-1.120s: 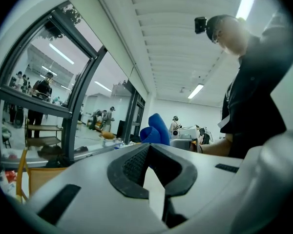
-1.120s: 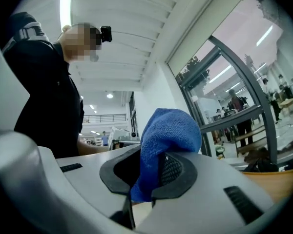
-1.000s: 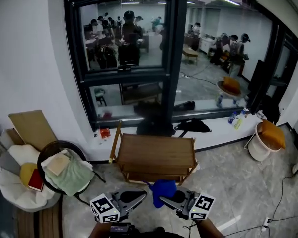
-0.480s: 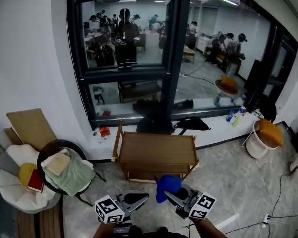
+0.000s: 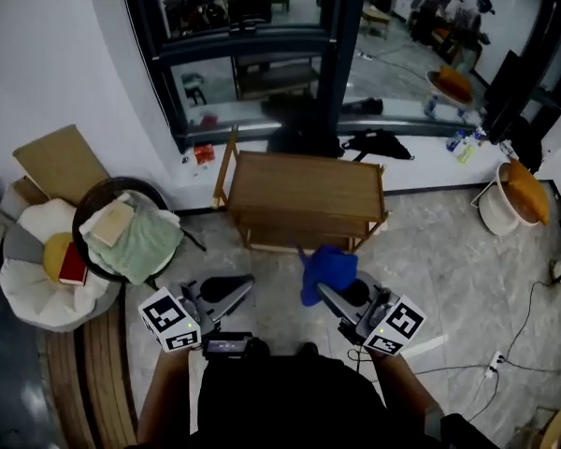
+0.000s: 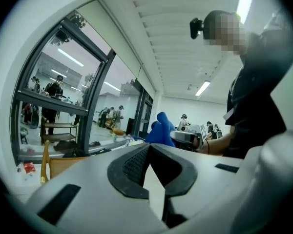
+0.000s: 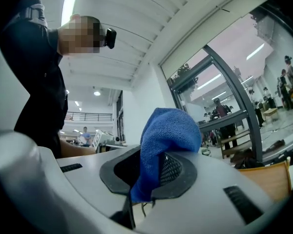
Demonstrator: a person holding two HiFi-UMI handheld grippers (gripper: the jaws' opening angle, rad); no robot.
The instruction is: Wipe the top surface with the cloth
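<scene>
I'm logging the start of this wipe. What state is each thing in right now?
Cloth: bunched, clamped between jaws, held off the table.
Right gripper: shut on the cloth.
Left gripper: shut, empty.
Table: upright, top bare, neither gripper touching it.

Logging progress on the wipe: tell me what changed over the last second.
The head view tipped down, so the table sits higher in frame and more of the person shows. The two claws appear wider apart. Unchanged: right claw shut on the blue cloth, left claw shut and empty, cloth still short of the table top.
</scene>
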